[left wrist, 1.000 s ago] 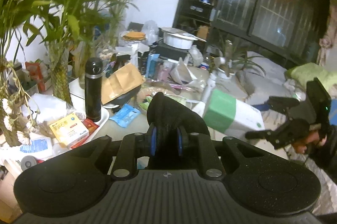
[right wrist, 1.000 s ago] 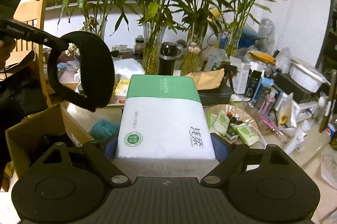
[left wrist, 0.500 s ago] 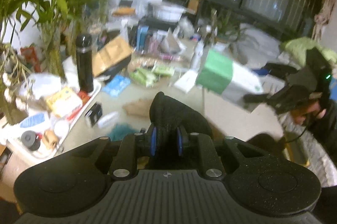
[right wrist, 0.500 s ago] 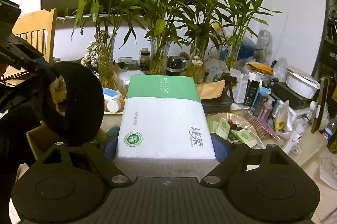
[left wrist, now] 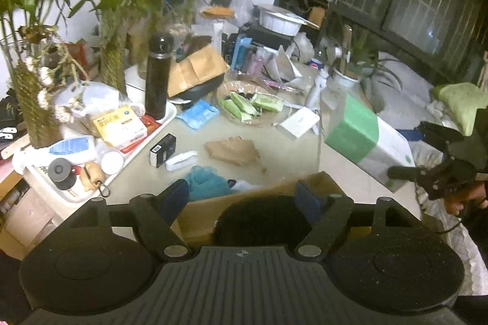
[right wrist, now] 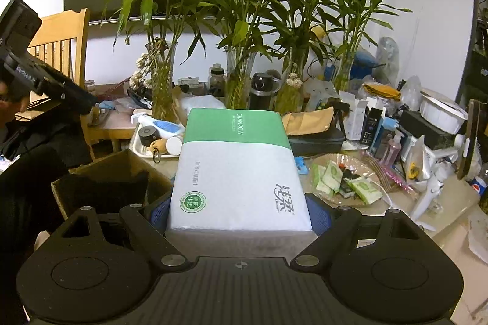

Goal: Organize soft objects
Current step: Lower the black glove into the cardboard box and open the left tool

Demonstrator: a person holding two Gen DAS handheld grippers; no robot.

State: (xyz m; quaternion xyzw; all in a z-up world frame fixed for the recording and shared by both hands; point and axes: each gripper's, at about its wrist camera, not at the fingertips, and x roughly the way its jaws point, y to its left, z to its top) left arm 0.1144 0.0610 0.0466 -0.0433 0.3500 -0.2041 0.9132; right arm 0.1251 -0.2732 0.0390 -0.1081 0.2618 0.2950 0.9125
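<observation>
My left gripper (left wrist: 242, 198) hangs over an open cardboard box (left wrist: 268, 193). Its jaws are opening, and the blue pads (left wrist: 175, 196) stand well apart. A black soft object (left wrist: 259, 221) lies below and between them in the box, touching neither pad. My right gripper (right wrist: 239, 213) is shut on a green-and-white tissue pack (right wrist: 238, 172), held level above the table's edge. In the right wrist view the box (right wrist: 122, 169) sits at lower left with the black object (right wrist: 103, 190) inside. The left wrist view also shows the tissue pack (left wrist: 363, 139) in the right gripper (left wrist: 433, 175).
A teal mesh puff (left wrist: 207, 183) and a tan cloth (left wrist: 231, 151) lie on the table just past the box. Behind them are a black flask (left wrist: 157, 74), a white tray (left wrist: 134, 148) of small items, a glass dish (left wrist: 244, 108) of green packets and vases of bamboo (right wrist: 244, 50).
The left jaws have opened and let go of the black soft object, which now lies in the box. The left gripper has dipped toward the box. The right gripper still grips the pack.
</observation>
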